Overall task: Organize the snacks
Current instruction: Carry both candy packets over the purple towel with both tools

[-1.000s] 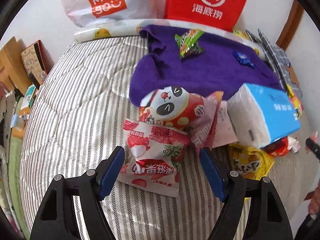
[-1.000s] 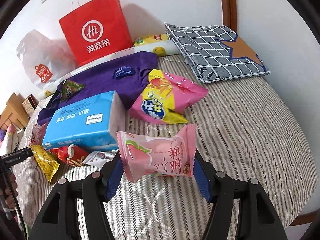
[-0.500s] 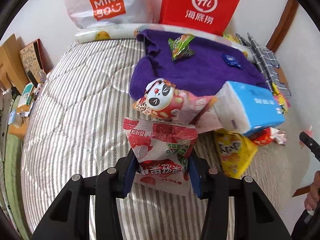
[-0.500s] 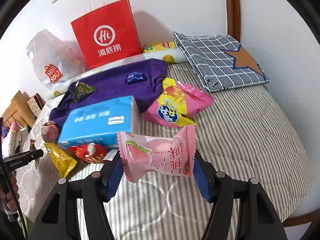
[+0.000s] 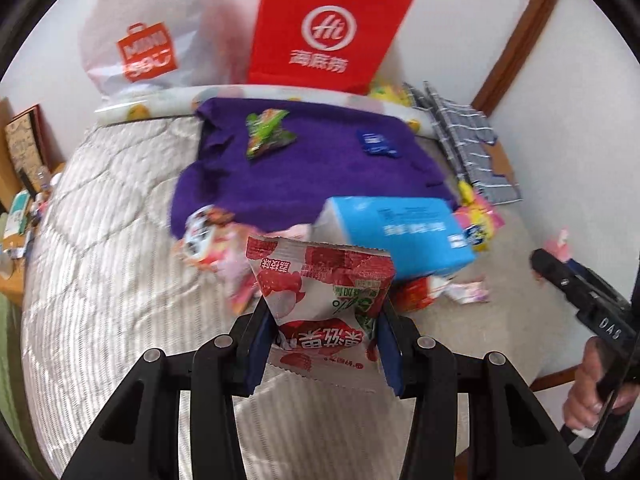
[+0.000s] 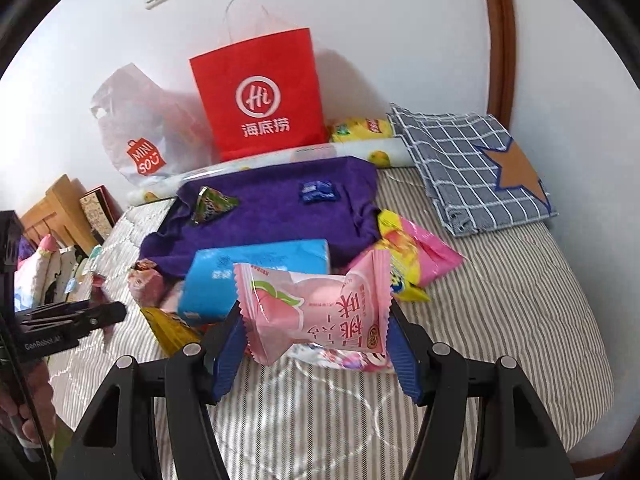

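Observation:
My left gripper [image 5: 320, 340] is shut on a red-and-white lychee snack packet [image 5: 320, 296], held above the striped bed [image 5: 100, 280]. My right gripper [image 6: 316, 340] is shut on a pink peach snack packet [image 6: 316, 312], also lifted off the bed. More snacks lie behind: a panda packet [image 5: 204, 236], a yellow packet [image 6: 168, 328], a pink-and-yellow chip bag [image 6: 416, 256], a green candy [image 6: 212, 204] and a blue candy [image 6: 318, 192] on a purple towel [image 6: 272, 216].
A blue tissue pack [image 5: 400, 232] lies in the snack pile. A red paper bag [image 6: 260, 96] and a white plastic bag [image 6: 136, 136] stand against the wall. A checked pillow [image 6: 472, 160] is at the right. A hand [image 5: 592, 392] holds the other gripper at the edge.
The left gripper closed on the lychee packet and lifted it off the bed. The right gripper rose further with the peach packet. Both views tilted up toward the wall.

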`<state>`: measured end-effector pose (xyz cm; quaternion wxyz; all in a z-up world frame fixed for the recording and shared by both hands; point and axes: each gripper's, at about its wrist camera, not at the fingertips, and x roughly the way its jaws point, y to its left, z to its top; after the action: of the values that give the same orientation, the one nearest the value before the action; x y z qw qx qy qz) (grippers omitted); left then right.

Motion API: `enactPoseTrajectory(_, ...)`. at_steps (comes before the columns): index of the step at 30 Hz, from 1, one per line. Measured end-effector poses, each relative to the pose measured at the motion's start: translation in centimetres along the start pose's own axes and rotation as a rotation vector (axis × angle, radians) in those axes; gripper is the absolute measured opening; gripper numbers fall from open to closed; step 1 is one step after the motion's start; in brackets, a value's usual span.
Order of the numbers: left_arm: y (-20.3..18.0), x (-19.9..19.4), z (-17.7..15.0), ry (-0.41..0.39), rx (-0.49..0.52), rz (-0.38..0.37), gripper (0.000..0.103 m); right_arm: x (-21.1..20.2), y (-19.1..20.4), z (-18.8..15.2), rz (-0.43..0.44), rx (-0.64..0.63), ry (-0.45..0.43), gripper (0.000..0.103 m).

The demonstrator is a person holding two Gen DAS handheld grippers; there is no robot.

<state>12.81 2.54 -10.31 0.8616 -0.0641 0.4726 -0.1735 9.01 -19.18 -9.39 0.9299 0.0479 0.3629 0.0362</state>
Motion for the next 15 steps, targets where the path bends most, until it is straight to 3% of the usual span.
enactPoseTrajectory(8, -1.8, 1.3, 3.7, 0.001, -0.011, -0.073, 0.047, 2.0, 1.3, 3.4, 0.039, -0.029, -0.008, 0.062)
enactPoseTrajectory(15, -1.1, 2.7, 7.2, -0.011, -0.013, -0.034, 0.047, 5.3, 0.7, 6.3, 0.029, -0.03, -0.017, 0.062)
